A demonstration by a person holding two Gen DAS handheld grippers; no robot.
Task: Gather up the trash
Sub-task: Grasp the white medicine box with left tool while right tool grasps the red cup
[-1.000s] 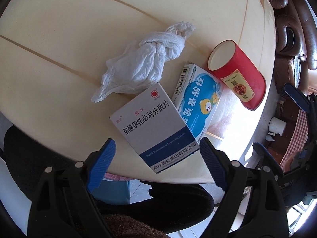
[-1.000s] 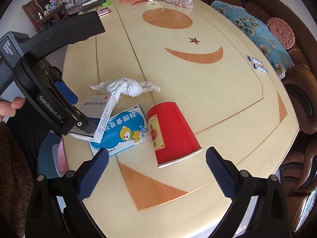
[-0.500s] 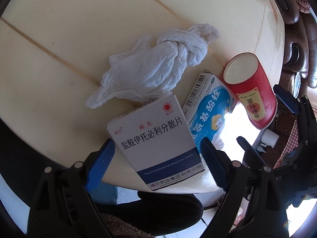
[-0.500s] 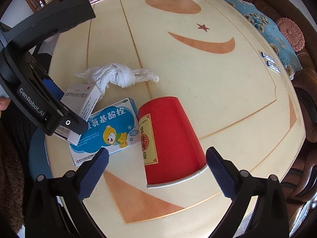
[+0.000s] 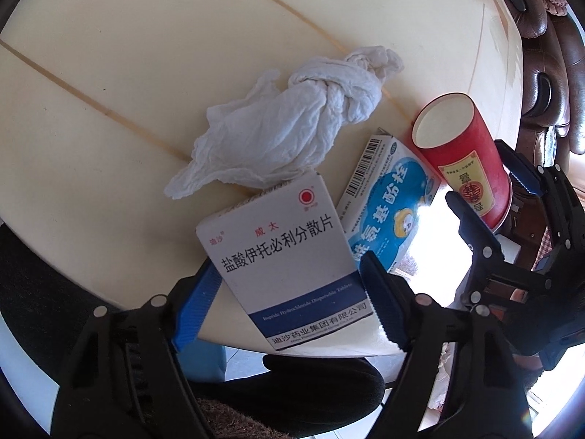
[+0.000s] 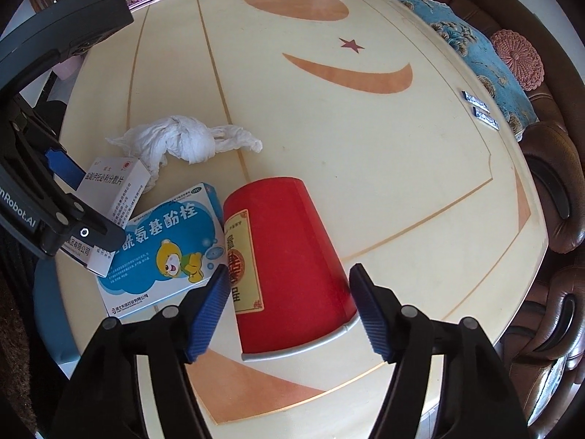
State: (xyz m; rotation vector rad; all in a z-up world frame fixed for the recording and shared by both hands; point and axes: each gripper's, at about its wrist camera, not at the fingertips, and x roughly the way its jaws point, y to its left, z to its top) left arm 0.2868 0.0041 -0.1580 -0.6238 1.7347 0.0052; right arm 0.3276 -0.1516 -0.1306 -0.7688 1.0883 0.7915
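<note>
Left wrist view shows your left tool [image 5: 289, 289] with its blue pads pressed against both long sides of the white box [image 5: 281, 256], so you are gripping it near the desk [image 5: 109, 73] edge closest to you. Your right tool [image 6: 289, 303] brackets the red cup [image 6: 289, 259], which lies on its side with the rim toward you; whether the pads touch its wall or sit just off it is unclear, so I cannot tell if that grip is made.

Expect the white box to be light, thin card that dents if you squeeze hard; hold it across the narrow width as you have it. The cup is likely paper, light and easy to crush, and round enough to roll, so take it across the middle of the body rather than at the rim. The blue box [image 6: 164, 245] lies flat between them, touching the cup, and is best pinched by its long edges. The crumpled tissue [image 6: 182, 142] beyond is soft and will compress anywhere.

Count: two medicine boxes, one cup, one tissue wad
</note>
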